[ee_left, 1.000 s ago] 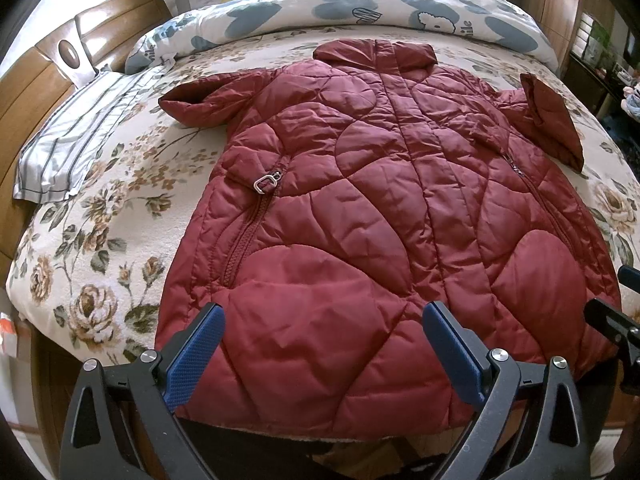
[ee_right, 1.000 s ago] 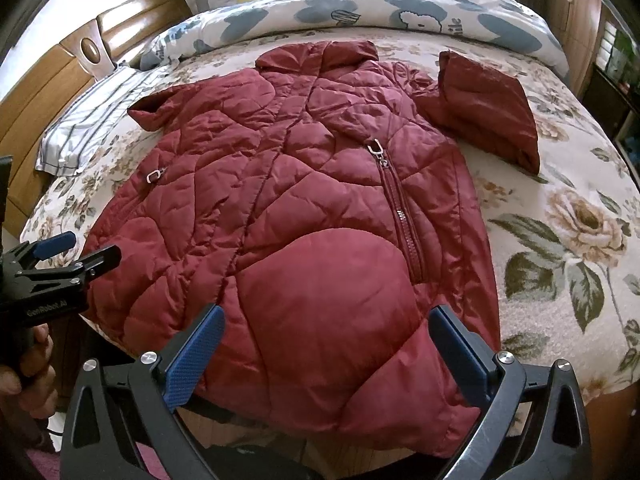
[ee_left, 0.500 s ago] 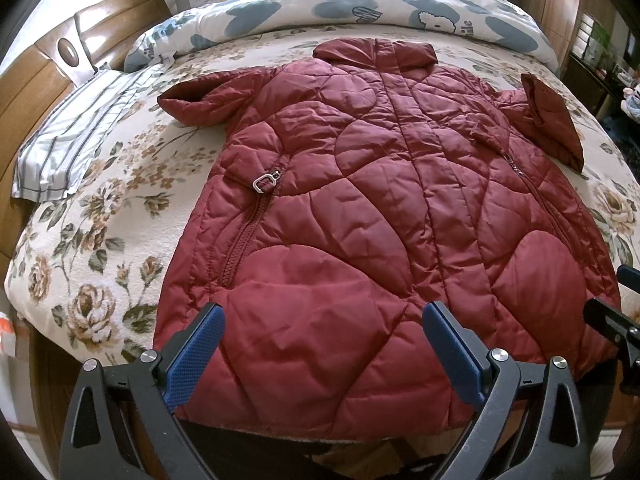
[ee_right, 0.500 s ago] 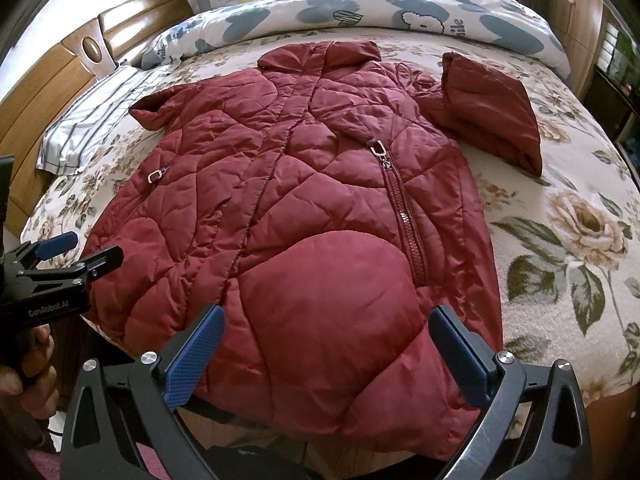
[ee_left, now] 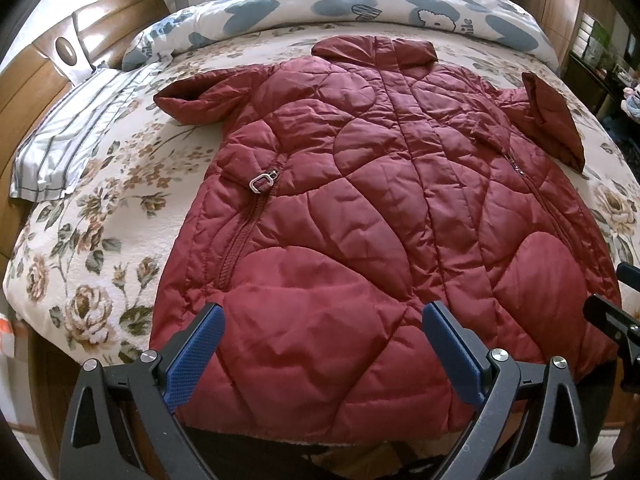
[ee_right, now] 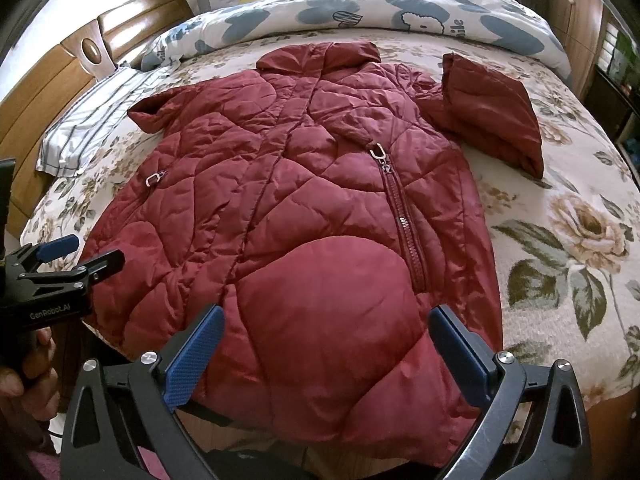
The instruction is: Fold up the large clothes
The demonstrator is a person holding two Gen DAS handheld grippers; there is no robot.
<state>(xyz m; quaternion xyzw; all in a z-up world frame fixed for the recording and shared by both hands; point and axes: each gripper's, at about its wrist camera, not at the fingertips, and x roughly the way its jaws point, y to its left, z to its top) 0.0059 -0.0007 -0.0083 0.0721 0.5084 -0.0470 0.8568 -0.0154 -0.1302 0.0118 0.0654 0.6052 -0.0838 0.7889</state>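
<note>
The left gripper (ee_left: pixel 322 354) hangs spread wide and empty over the hem of the red quilted coat (ee_left: pixel 380 216) lying flat on the floral bedspread (ee_left: pixel 100 216), the right gripper (ee_right: pixel 326 354) equally spread beside it.

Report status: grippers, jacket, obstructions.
Left gripper open, right gripper open, both empty at hem. Red jacket flat, unfolded on bed. Nothing blocking.

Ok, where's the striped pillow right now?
In both wrist views the striped pillow lies at the left edge of the bed, against the wooden headboard, just beyond the red coat's left sleeve.
</note>
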